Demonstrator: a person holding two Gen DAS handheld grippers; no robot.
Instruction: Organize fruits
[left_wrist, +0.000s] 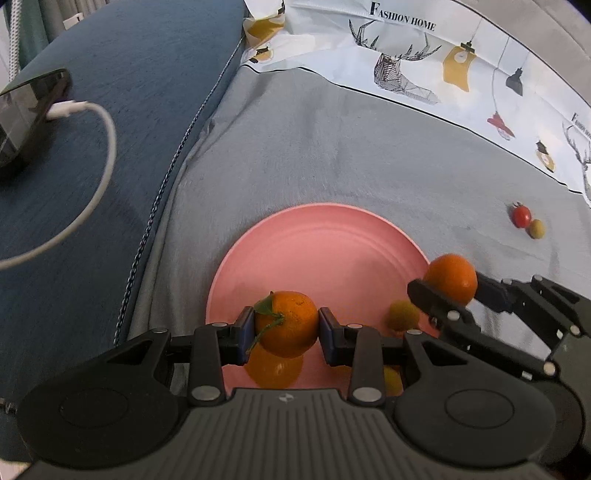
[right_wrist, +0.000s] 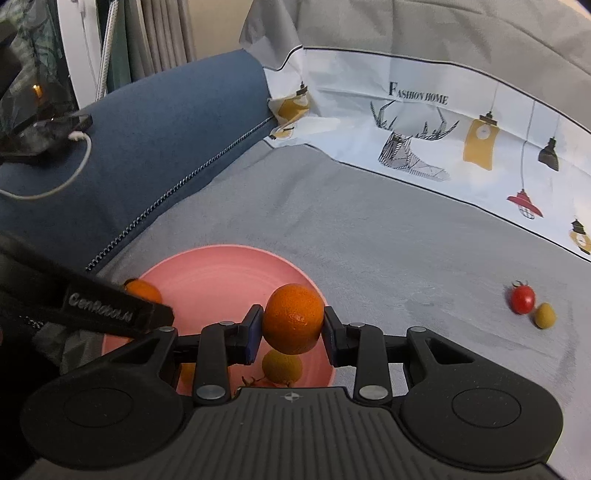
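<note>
Left wrist view: a leafy mandarin is clamped across its widest part between the pads of the left gripper, above the near part of the pink plate.
Plate contents: a yellowish small fruit is seen near the plate's right edge.
Right wrist view: a second mandarin is gripped by the right gripper over the plate's right edge.
Loose fruit: a cherry tomato and an olive-green fruit, touching, are left on the grey cloth, well apart from the plate.
Handling: the mandarins are judged light, soft-skinned and easily bruised or rolled; a gentle hold across the middle is advised.
</note>
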